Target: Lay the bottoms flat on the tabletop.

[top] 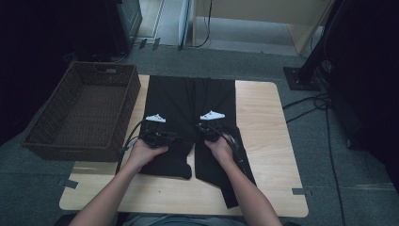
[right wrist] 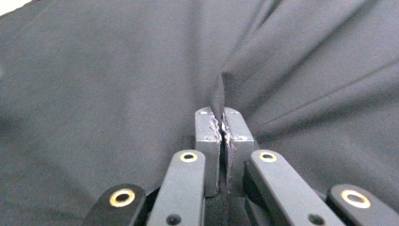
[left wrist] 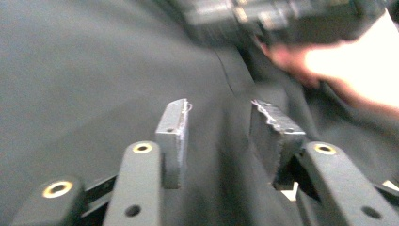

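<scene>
A pair of black trousers [top: 188, 96] lies flat on the wooden table [top: 263, 127], waist at the far edge and legs toward me. My left gripper [top: 162, 136] rests over the left leg. In the left gripper view its jaws [left wrist: 221, 110] stand open, with dark cloth [left wrist: 94, 70] lying under and between them, untouched by the pads. My right gripper [top: 208, 132] sits on the right leg near the crotch. In the right gripper view it [right wrist: 221, 115] is shut on a raised fold of the black fabric [right wrist: 219, 89]. The right hand [left wrist: 348, 70] appears blurred beyond the left jaws.
A large brown wicker basket [top: 134, 89] stands at the table's left edge, with nothing inside. Bare wood lies to the right of the trousers and along the near edge. Cables [top: 315, 101] and a stand base [top: 301, 77] are on the carpet at the right.
</scene>
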